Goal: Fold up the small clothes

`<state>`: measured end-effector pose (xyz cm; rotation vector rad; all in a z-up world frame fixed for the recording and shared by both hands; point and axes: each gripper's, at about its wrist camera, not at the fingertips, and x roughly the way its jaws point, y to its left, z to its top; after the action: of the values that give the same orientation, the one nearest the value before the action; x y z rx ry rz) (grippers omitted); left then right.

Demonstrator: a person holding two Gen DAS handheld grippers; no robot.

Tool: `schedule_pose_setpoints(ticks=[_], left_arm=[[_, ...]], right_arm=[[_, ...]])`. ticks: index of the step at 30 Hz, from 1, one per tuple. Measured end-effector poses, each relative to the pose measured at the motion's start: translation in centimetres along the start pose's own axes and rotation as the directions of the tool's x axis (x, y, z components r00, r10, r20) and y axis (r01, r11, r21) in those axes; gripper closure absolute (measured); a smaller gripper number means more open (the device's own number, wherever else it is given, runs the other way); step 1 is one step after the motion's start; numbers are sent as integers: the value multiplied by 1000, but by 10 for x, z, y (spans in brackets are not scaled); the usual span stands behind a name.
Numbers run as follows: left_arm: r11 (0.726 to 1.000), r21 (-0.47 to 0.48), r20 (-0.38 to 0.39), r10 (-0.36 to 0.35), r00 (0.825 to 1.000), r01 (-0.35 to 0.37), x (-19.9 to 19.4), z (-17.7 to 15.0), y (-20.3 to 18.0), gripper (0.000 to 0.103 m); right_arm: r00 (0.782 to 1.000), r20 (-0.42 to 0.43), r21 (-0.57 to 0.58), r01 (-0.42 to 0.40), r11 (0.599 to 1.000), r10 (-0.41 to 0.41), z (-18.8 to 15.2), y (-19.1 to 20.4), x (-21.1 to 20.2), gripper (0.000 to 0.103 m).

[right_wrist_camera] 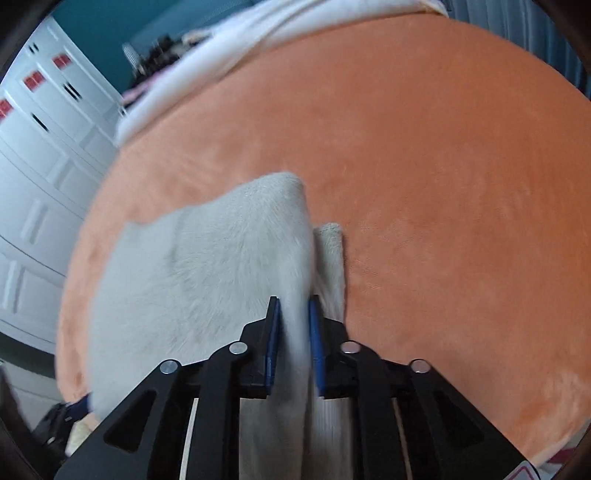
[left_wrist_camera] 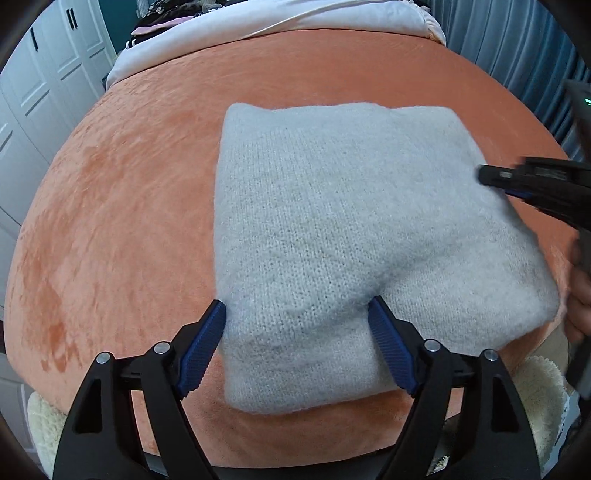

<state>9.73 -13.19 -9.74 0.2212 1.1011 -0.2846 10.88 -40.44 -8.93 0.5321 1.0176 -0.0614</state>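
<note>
A light grey knitted garment lies folded on an orange plush surface. My left gripper is open, its blue pads straddling the garment's near edge without pinching it. My right gripper is shut on the garment's right edge, with fabric pinched between the blue pads; a narrow strip of the knit shows to the right of the pads. The right gripper also shows in the left wrist view at the garment's right side. The right wrist view is motion-blurred.
White bedding lies bunched at the far edge of the orange surface. White cabinet doors stand to the left. A cream fluffy rug lies below the near edge. Grey curtains hang at the far right.
</note>
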Motion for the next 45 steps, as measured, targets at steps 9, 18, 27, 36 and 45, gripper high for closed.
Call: schedule_pose_setpoints(ticks=[9,18,27,36,45], left_arm=[[999,-22,-1,-28,1000,28,1,-3,5,25],[997,-50,-72,-63,995,60,7,-19,13,25],[996,1,58,-85,995,85,-45,-6,4,27],[999,55,17,-4,1000,3,0,20,-26,21],[996,82,22,26,999,-28,4,20,-27,19]], right_arm=[[999,-17,-13,-33,999,33,-105,6,-50,92],[999,-41,37,-25,999,26,-122,-16,-62,96],[1000,18,62,0,998,-1,-96,-3,-82,83],[1000,-27,58,3,998,-1,-57,0,-17,84],[993,-42,-33,106,994,-107,-42,15,-26,82]])
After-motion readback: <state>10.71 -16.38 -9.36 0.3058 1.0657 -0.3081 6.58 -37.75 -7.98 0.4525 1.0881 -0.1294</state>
